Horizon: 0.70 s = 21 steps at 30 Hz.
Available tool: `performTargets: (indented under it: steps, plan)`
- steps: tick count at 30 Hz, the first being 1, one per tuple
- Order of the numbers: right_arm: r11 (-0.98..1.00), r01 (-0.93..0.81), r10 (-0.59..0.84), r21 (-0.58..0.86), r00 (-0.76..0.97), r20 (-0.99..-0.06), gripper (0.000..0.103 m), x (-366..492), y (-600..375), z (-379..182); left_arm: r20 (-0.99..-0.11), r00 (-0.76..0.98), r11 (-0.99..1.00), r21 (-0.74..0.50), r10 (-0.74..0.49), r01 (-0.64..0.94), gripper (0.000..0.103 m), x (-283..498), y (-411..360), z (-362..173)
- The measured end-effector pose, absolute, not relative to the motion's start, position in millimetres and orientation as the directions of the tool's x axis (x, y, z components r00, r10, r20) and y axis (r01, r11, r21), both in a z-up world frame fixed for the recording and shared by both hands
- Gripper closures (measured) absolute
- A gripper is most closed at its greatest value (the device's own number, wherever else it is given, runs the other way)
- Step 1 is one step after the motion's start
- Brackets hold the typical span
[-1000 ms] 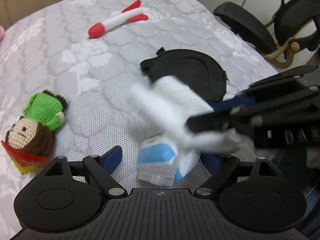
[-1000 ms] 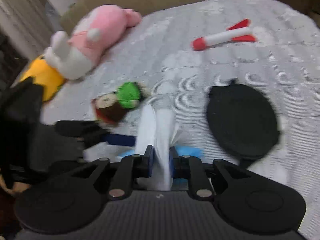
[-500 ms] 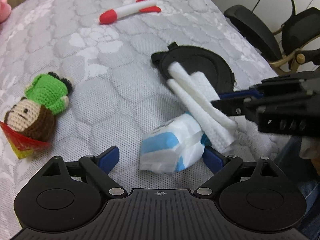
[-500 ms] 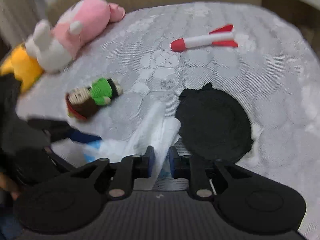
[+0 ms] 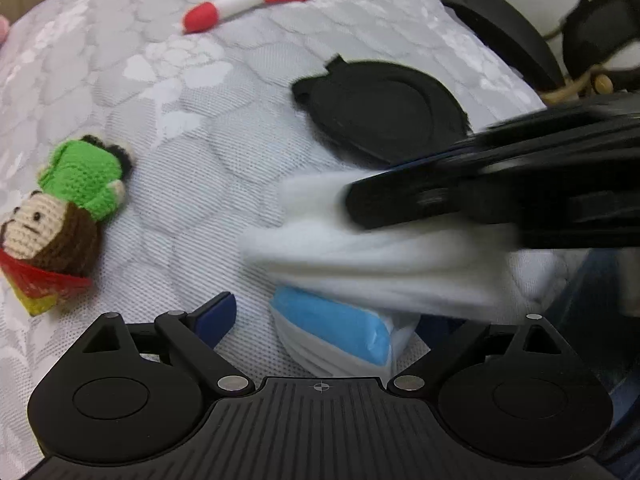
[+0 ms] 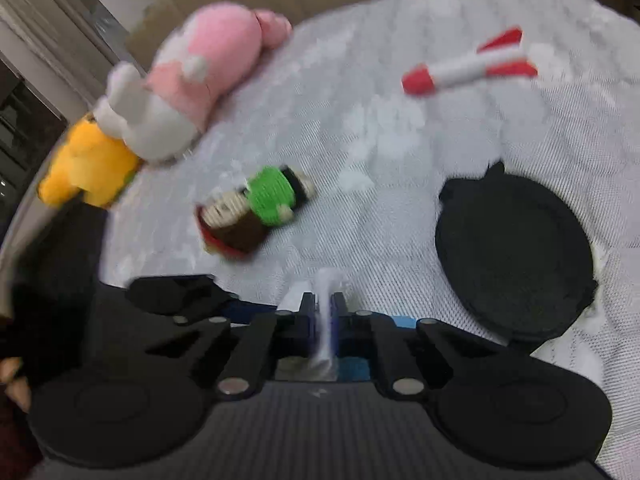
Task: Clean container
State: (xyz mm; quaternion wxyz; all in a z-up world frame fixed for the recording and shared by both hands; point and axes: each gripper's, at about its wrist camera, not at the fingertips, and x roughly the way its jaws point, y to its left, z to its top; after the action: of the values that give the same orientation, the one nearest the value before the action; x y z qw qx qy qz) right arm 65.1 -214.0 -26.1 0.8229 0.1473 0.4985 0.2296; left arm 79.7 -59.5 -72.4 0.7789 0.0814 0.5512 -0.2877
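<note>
The black round container (image 5: pixel 384 116) lies flat on the quilted bed; the right wrist view has the container (image 6: pixel 512 264) at the right. My right gripper (image 6: pixel 326 304) is shut on a white wipe (image 6: pixel 327 280), and only a short end of it shows past the fingers. In the left wrist view the right gripper (image 5: pixel 356 200) reaches in from the right, with the blurred wipe (image 5: pixel 360 256) trailing below it. My left gripper (image 5: pixel 324 316) points down over a blue and white wipe pack (image 5: pixel 332 332). Its jaws are opening, and the pack lies between them, clear of the left pad.
A red and white rocket toy (image 5: pixel 240 4) lies at the far side of the bed. A crochet doll in green (image 5: pixel 68 208) lies at the left. Pink (image 6: pixel 192 80) and yellow (image 6: pixel 88 164) plush toys sit at the bed's far left. An office chair (image 5: pixel 520 32) stands beyond the right edge.
The right gripper has swung the wipe off the container, down and leftward over the pack. Less wipe now sticks out past its fingers. The left jaws stand wider.
</note>
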Motion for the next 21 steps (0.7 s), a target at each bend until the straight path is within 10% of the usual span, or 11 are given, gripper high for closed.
performTargets:
  steps: [13,17,21]
  plan:
    - [0.936,-0.143,0.352,0.322,0.362,-0.863,0.087,64.4,-241.0,-37.0,-0.933,0.190,0.848,-0.177,-0.307,0.500,0.005,81.8,-53.6,-80.8]
    - [0.907,-0.164,0.421,0.388,0.386,-0.821,0.057,62.1,-246.6,-29.1,-0.941,0.182,0.856,-0.166,-0.286,0.489,0.005,83.7,-52.0,-84.2]
    - [0.904,-0.203,0.428,0.376,0.438,-0.791,0.051,61.8,-249.9,-13.7,-0.944,0.180,0.867,-0.163,-0.276,0.471,0.004,85.3,-49.0,-86.1]
